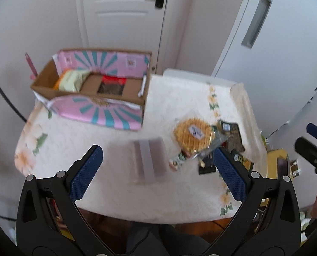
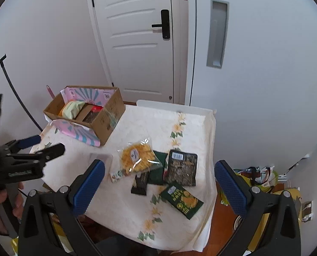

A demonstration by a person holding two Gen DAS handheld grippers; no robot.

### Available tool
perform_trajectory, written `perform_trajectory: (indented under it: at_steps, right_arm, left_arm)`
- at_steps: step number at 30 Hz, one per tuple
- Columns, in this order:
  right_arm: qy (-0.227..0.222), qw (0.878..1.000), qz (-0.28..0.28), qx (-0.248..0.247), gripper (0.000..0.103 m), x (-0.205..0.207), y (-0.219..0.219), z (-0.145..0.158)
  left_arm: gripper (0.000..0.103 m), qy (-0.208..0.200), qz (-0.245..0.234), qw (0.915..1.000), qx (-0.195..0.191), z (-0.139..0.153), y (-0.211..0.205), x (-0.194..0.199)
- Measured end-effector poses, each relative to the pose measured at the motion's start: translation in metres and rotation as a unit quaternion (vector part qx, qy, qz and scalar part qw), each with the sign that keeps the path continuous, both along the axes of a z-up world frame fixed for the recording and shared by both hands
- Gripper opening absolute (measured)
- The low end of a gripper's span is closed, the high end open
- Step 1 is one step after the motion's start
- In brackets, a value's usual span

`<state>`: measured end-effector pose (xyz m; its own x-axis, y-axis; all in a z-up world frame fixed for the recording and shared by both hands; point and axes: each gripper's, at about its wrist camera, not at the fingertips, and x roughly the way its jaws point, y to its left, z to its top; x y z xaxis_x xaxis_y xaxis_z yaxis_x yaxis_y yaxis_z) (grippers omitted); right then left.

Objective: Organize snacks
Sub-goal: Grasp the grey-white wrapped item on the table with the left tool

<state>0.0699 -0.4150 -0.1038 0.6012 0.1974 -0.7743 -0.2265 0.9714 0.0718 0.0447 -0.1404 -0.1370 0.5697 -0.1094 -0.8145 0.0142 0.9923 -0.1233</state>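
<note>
Both grippers are hovering over the table [image 2: 126, 209] with jaws spread wide and empty: left gripper [image 1: 158, 170], right gripper [image 2: 159, 183]. Snack packets [image 2: 158, 168] are lying clustered near the cardboard box [image 2: 83, 115], apart from it.

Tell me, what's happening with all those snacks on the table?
A person is tidying snacks into the cardboard box at the far left of the table. The box already holds a pale green bag and a red and dark packet. More snacks wait in a pile on the flowery tablecloth: a clear bag of yellow snacks, a dark packet and a green packet. The left claw and right claw are both open above the table, holding nothing.
</note>
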Motion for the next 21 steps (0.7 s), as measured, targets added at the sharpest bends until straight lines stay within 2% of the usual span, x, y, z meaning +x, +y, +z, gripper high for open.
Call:
perform_trajectory:
  at_steps: [7,12,16,21]
  right_arm:
    - [0.011,1.0,-0.004,0.014,0.102,-0.005,-0.02,-0.029]
    - [0.022,1.0,0.008,0.0,0.102,-0.004,-0.026,-0.059]
    - [0.039,0.999,0.016,0.003,0.102,-0.001,-0.03,-0.085]
    - [0.052,0.998,0.027,0.004,0.102,0.003,-0.03,-0.108]
  left_arm:
    - [0.103,0.045,0.017,0.9988,0.002,-0.056,-0.009,0.018]
    - [0.1,0.077,0.029,0.9965,0.016,-0.103,-0.015,0.036]
    - [0.097,0.094,0.039,0.9944,0.028,-0.129,-0.015,0.047]
    - [0.094,0.105,0.048,0.9926,0.036,-0.148,-0.01,0.06]
